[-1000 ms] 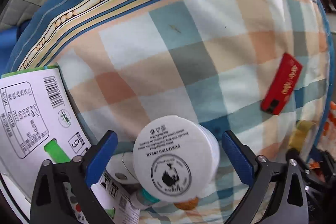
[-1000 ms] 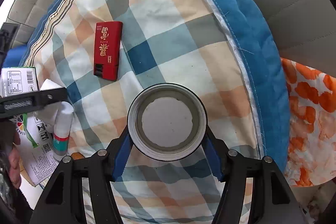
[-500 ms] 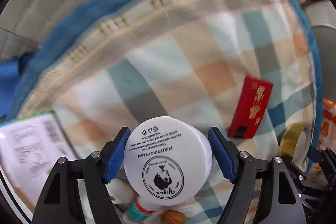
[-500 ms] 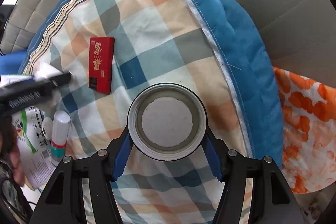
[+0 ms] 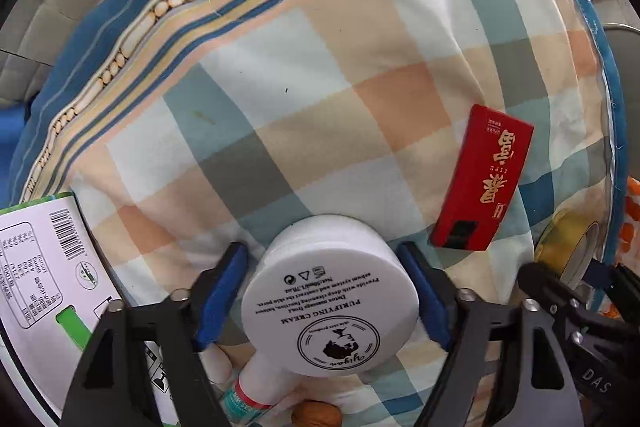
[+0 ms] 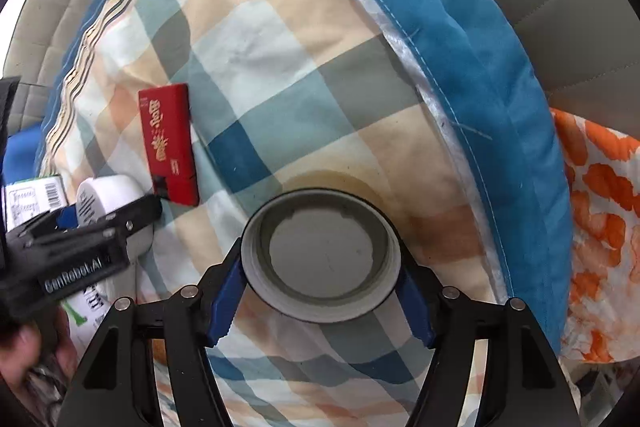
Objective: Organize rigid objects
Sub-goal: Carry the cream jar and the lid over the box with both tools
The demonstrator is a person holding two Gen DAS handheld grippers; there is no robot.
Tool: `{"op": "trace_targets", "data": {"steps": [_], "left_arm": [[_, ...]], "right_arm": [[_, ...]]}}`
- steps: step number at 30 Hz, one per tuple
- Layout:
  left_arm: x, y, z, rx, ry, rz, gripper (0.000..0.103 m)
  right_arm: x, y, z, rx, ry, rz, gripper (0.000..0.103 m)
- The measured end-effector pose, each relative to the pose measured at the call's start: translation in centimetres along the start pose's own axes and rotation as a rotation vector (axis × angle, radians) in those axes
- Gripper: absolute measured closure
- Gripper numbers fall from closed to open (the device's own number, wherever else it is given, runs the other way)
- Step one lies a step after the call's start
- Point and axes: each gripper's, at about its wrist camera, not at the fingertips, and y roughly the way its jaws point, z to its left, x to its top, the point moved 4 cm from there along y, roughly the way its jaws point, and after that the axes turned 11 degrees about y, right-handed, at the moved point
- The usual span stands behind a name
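My left gripper point(image 5: 326, 291) is shut on a white cream jar point(image 5: 330, 307), its printed base facing the camera, held just above the checked cloth. My right gripper point(image 6: 320, 263) is shut on a roll of tape point(image 6: 322, 259), seen end-on; the roll also shows in the left wrist view point(image 5: 568, 247). A red box point(image 5: 484, 179) with gold characters lies on the cloth to the right of the jar; it also shows in the right wrist view point(image 6: 168, 143). The left gripper with the jar point(image 6: 108, 195) is at the left of the right wrist view.
A white and green carton point(image 5: 44, 275) lies at the left. A small white tube point(image 5: 256, 383) and a walnut point(image 5: 316, 417) lie under the jar. The checked cloth point(image 6: 280, 67) has a blue border point(image 6: 460, 47). An orange patterned fabric point(image 6: 600, 227) is at the right.
My left gripper closed on the cream jar, lifted it and carried it toward the red box. My right gripper moved left with the tape roll, nearer the left gripper.
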Motion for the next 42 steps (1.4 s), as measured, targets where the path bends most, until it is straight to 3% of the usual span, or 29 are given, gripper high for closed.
{"op": "trace_targets", "data": {"steps": [6,12,19,25,28,34,42], "left_arm": [[-1.2,-1.5,-0.7,0.006,0.009,-0.031,0.038],[-3.3,-4.8,-1.3,-0.054,0.015,-0.099,0.038],[-8.2,-10.8,0.3,-0.116,-0.022,-0.214,0.038],[-12.3,-16.5,3.5,-0.147,-0.082,-0.322,0.038],[-15.9,-19.4,6.8,-0.123,-0.129,-0.384,0.038],[-21.5,-20.0,14.6,-0.017,-0.285,-0.444,0.038],[-28.4,-17.5,21.8,0.033,-0.437,-0.415,0.038]], "right_arm": [[-0.8,0.1,1.6,-0.078,-0.04,-0.026,0.036],[-2.6,-2.4,2.3,-0.053,-0.088,-0.059,0.036],[-6.1,-6.9,4.8,-0.012,-0.17,-0.102,0.036],[-10.2,-11.1,11.2,0.044,-0.285,-0.145,0.036],[-13.1,-13.5,14.3,0.079,-0.355,-0.169,0.036],[-19.3,-14.8,22.5,0.074,-0.497,-0.228,0.036],[-24.9,-11.1,30.3,0.032,-0.577,-0.228,0.036]]}}
